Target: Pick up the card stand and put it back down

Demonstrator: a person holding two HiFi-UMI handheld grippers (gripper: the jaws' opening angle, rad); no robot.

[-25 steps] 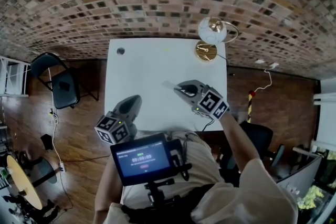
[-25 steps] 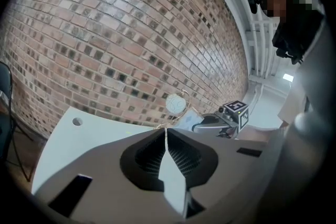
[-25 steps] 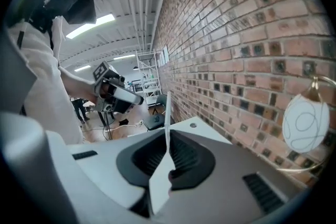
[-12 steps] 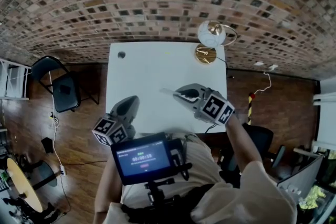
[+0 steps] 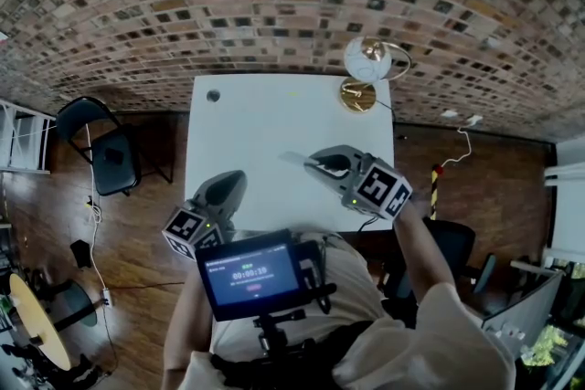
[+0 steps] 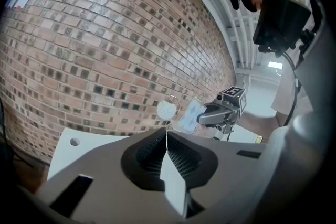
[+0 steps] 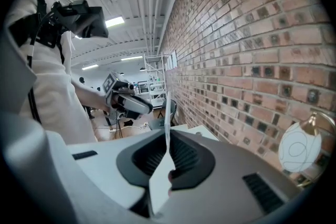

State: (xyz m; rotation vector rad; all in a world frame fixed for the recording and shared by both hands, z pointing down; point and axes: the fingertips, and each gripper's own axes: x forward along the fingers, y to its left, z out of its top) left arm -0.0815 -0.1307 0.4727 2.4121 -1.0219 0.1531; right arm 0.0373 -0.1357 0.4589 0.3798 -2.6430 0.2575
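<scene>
The card stand is a thin clear plastic sheet held in the air over the white table. My right gripper is shut on its near end. In the right gripper view the card stand stands edge-on between the closed pads, with the right gripper clamped on it. From the left gripper view the card stand shows bluish print and juts out of the right gripper. My left gripper hovers at the table's near left edge. The left gripper has its jaws together with nothing in them.
A globe lamp on a gold base stands at the table's far right corner. A small dark round hole marks the far left corner. A black chair stands left of the table, and a brick wall runs behind.
The right gripper has risen a little with the card stand and come nearer the head camera. The left gripper has also lifted slightly and rolled.
</scene>
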